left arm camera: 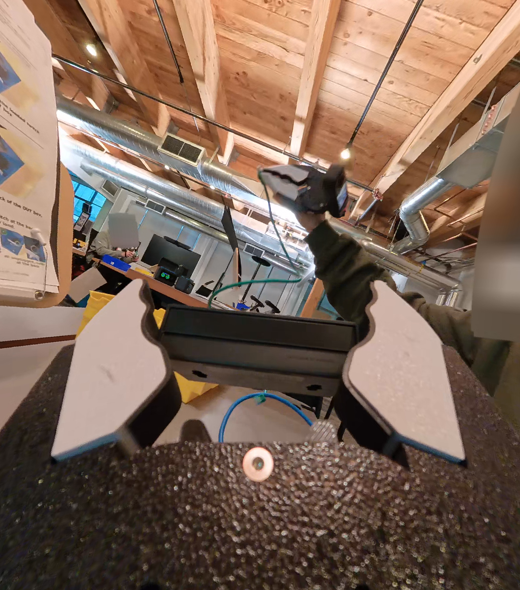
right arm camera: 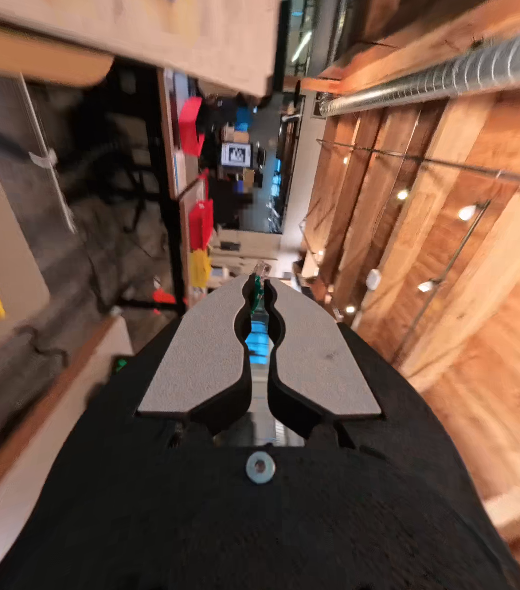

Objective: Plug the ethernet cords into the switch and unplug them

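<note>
Between left hand-held gripper (left arm camera: 257, 322) fingers, switch (left arm camera: 257, 344).

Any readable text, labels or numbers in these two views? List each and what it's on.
Printed instruction sheets, hanging at left: legible text beside photos; wording not copied here.
Black switch: faint print on its side, too small to read.
Screen, far off in the right wrist view: black-and-white pattern, blurred, no readable words.
Nothing else legible in either view.

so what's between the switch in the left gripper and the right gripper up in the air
In the left wrist view, only the green cord spans that stretch: it rises from behind the switch up to the right gripper. Otherwise open air.
</note>
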The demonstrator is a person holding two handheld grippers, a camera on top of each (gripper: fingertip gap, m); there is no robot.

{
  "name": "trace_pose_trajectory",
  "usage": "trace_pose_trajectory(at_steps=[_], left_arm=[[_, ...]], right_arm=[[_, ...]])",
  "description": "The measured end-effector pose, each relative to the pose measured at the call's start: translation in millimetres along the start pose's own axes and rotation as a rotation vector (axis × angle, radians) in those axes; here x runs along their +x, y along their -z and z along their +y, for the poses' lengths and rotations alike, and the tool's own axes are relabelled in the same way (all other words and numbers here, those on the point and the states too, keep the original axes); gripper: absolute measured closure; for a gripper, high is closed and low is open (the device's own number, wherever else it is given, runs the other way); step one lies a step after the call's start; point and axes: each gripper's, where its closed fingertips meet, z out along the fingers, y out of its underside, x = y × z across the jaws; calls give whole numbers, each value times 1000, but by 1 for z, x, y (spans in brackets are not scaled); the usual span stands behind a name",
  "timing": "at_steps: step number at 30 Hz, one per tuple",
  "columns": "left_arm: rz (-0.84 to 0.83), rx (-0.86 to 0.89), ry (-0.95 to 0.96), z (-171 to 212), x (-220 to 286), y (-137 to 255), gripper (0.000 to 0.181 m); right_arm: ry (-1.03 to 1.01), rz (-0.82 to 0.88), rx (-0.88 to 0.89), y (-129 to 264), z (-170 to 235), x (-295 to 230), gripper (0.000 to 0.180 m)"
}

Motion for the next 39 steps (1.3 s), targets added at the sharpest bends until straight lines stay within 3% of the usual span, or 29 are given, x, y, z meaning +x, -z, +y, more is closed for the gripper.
trace_pose_trajectory(at_steps=[1,6,11,14,19,24,26,28,30,32,35,39], left_arm=[[2,4,-11,-2,1,1,59],[-8,26,2,-9,-1,4,59],[11,86,0,-23,11,-1,59],[21,165,-13,-45,24,1,59],[15,127,-116,-61,36,9,59],[-11,4,-153,-36,17,11,59],[-31,-37,-146,-22,5,12,59],[-33,-62,-123,-12,-2,11,59],[-18,-65,-102,-8,-3,11,59],[-9,-67,-100,-7,-3,11,59],[-4,-70,-88,-5,-4,12,59],[-6,-84,-86,-1,-6,13,59]], right_arm=[[66,-5,-11,-1,-1,-12,174],[-72,-241,127,5,-35,-94,174],[-125,-533,377,71,-133,-210,175],[-159,-648,451,104,-165,-256,174],[-160,-596,404,95,-151,-255,180],[-264,-460,344,68,-111,-185,180],[-287,-520,417,76,-115,-180,180],[-284,-670,495,96,-129,-201,180],[-257,-730,467,102,-136,-232,176],[-228,-749,380,96,-137,-268,152],[-191,-866,287,88,-136,-324,135],[-168,-901,266,67,-131,-351,136]])
